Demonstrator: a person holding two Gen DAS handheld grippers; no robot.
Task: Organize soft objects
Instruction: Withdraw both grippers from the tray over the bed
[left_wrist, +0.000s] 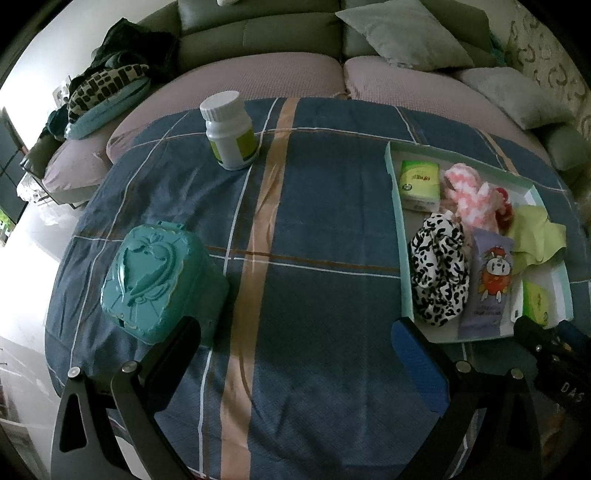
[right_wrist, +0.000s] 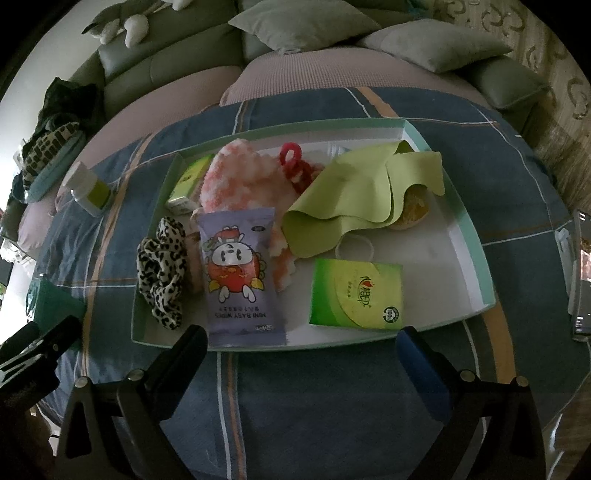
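Observation:
A shallow teal-rimmed tray (right_wrist: 476, 243) (left_wrist: 393, 206) holds the soft things: a leopard scrunchie (right_wrist: 160, 273) (left_wrist: 439, 273), a purple baby-wipes pack (right_wrist: 240, 280) (left_wrist: 489, 284), a pink fluffy sock (right_wrist: 236, 177) (left_wrist: 467, 192), a red scrunchie (right_wrist: 295, 166), a lime cloth (right_wrist: 362, 188) (left_wrist: 535, 236) and two green tissue packs (right_wrist: 356, 295) (right_wrist: 190, 181). My right gripper (right_wrist: 301, 343) is open just in front of the tray, empty. My left gripper (left_wrist: 295, 332) is open over the plaid cloth, left of the tray, empty.
A teal plastic case (left_wrist: 155, 280) stands by the left gripper's left finger. A white pill bottle (left_wrist: 231, 129) (right_wrist: 88, 188) stands further back. A sofa with cushions (left_wrist: 402, 33) lies behind the table. A phone (right_wrist: 583, 273) rests at the far right.

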